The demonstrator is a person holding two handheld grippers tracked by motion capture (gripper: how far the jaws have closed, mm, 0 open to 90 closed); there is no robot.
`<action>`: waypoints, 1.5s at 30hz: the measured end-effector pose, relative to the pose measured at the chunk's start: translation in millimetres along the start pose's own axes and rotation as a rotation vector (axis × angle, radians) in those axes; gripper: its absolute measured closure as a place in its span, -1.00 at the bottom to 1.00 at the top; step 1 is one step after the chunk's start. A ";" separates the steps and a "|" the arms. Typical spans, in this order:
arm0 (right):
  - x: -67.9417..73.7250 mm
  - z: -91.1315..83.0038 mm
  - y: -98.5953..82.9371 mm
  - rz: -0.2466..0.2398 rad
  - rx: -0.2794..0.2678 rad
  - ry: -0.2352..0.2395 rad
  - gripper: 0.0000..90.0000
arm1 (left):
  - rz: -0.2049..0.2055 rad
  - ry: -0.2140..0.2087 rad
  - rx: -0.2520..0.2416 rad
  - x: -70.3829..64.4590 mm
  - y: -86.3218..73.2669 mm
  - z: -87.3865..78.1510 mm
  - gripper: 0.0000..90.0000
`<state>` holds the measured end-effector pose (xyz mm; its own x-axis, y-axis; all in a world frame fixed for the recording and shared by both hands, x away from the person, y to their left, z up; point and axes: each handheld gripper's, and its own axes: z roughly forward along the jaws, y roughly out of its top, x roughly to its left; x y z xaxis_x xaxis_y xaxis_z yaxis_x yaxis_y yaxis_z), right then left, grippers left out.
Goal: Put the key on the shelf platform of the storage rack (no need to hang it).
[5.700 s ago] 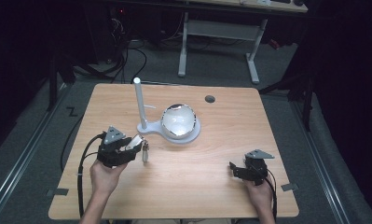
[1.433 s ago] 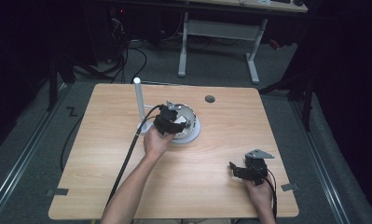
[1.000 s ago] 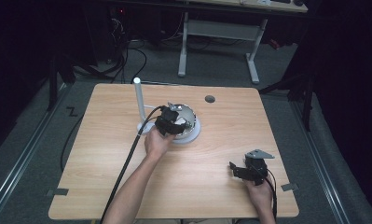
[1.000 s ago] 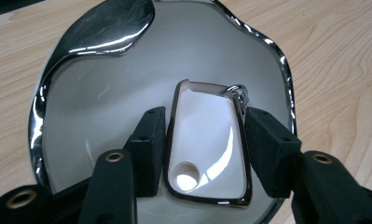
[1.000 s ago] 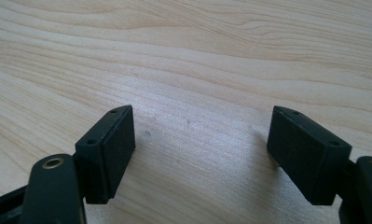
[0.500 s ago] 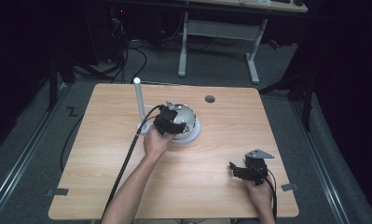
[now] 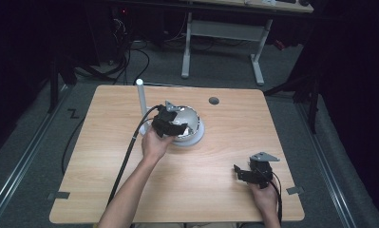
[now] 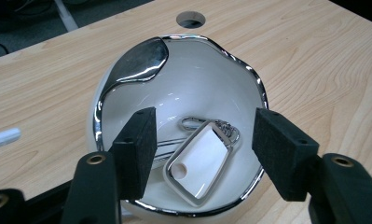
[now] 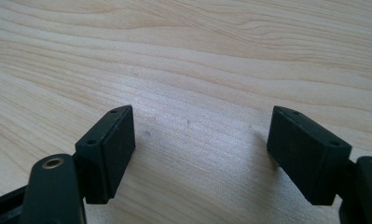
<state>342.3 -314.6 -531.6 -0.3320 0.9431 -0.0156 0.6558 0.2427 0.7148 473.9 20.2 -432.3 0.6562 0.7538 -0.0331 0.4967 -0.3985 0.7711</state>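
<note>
**Left gripper over the bowl, key tag lying inside**

High view: I see my left gripper point(image 7: 170, 122) sitting over the near-left rim of the bowl point(image 7: 196, 135), which stands around mid-tabletop point(image 7: 106, 175). A white post point(image 7: 141, 97) stands just left of the bowl, and a round hole point(image 7: 213, 100) in the tabletop lies beyond the bowl to the right. The right gripper point(image 7: 253, 172) rests well apart from the bowl, near the tabletop's near-right corner.

Left gripper view: left gripper point(image 8: 200, 144) jaws spread wide, nothing between the pads, hovering above the bowl point(image 8: 127, 74) opening. The white key tag point(image 8: 200, 161) with a chrome frame lies at the bottom of the bowl, tilted, its metal clip point(image 8: 225, 128) on the far end. The tag sits between the two pads from this angle, but below them, not touching. Bowl has a chrome rim. The post's end point(image 8: 2, 138) shows left of the bowl.

Right gripper view: right gripper point(image 9: 200, 140) jaws spread, empty, just above bare wood, far from the bowl.
</note>
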 end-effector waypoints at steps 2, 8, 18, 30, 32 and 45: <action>0.0 0.0 0.0 0.000 0.000 0.000 -0.47 | -0.001 -0.002 -0.008 0.5 0.0 -4.2 -0.10; 0.0 0.0 0.0 0.000 0.000 0.000 -0.47 | -0.015 -0.007 -0.033 3.0 -1.7 -17.0 -0.10; 0.0 0.0 0.0 0.000 0.000 0.000 -0.47 | -0.042 0.008 -0.074 12.9 -8.8 -38.3 -0.10; -0.1 0.1 0.0 0.001 -0.002 -0.001 -0.47 | -0.067 0.012 -0.095 16.9 -22.7 -60.4 -0.10; 0.0 0.1 0.0 0.001 -0.002 -0.001 -0.47 | -0.066 0.017 -0.100 17.3 -25.1 -64.0 -0.11; 0.0 0.2 0.1 0.001 -0.001 -0.001 -0.47 | -0.094 0.022 -0.134 21.9 -38.5 -83.9 -0.12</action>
<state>342.5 -314.6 -531.8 -0.3302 0.9438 -0.0157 0.6553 0.2411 0.7159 421.6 95.9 -409.4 0.5975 0.7961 -0.0963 0.4740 -0.2537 0.8432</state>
